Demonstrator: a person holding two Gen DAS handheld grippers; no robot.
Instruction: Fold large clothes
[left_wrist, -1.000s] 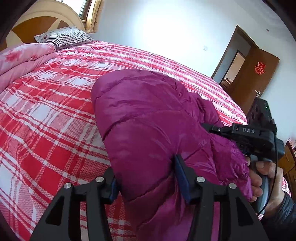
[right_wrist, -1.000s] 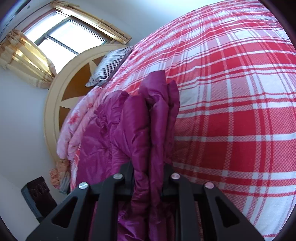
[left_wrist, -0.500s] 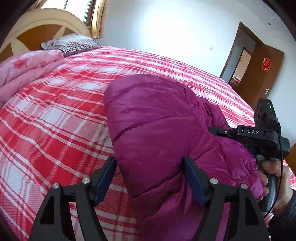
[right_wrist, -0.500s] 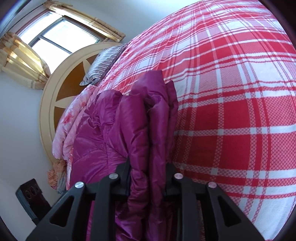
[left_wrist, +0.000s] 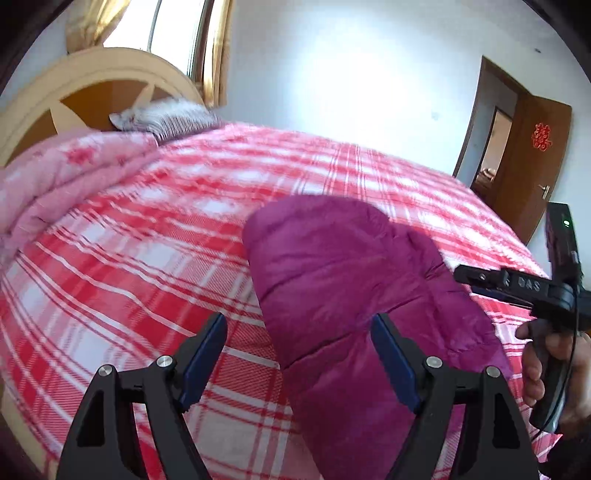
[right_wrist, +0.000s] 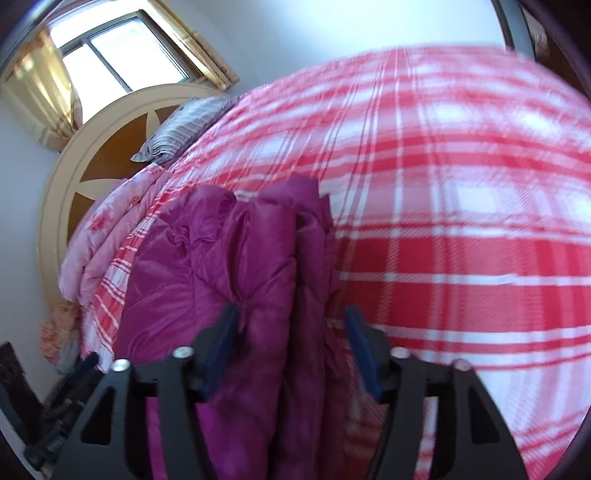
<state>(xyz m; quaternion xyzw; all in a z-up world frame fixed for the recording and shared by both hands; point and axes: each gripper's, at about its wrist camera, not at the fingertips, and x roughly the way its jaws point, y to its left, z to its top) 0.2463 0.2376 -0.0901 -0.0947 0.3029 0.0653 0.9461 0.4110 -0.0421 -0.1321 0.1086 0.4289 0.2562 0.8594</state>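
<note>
Your left gripper: jaws spread wide, level above the purple padded coat folded on the plaid bed. Your right gripper: jaws parted around the coat's bunched edge, contact unclear. Only the left view shows your right hand and the door. Beyond: pink quilt, striped pillow.

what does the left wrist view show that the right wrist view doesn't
Only the left wrist view shows the brown door with its red ornament, and the right gripper from the side with the hand holding it.

Only the right wrist view shows the window panes clearly, the jacket's stacked folded edges, and a dark object at lower left, too blurred to identify.

Both show the purple puffer jacket on the red plaid bed, the pink quilt, striped pillow and headboard, each through open fingers.
</note>
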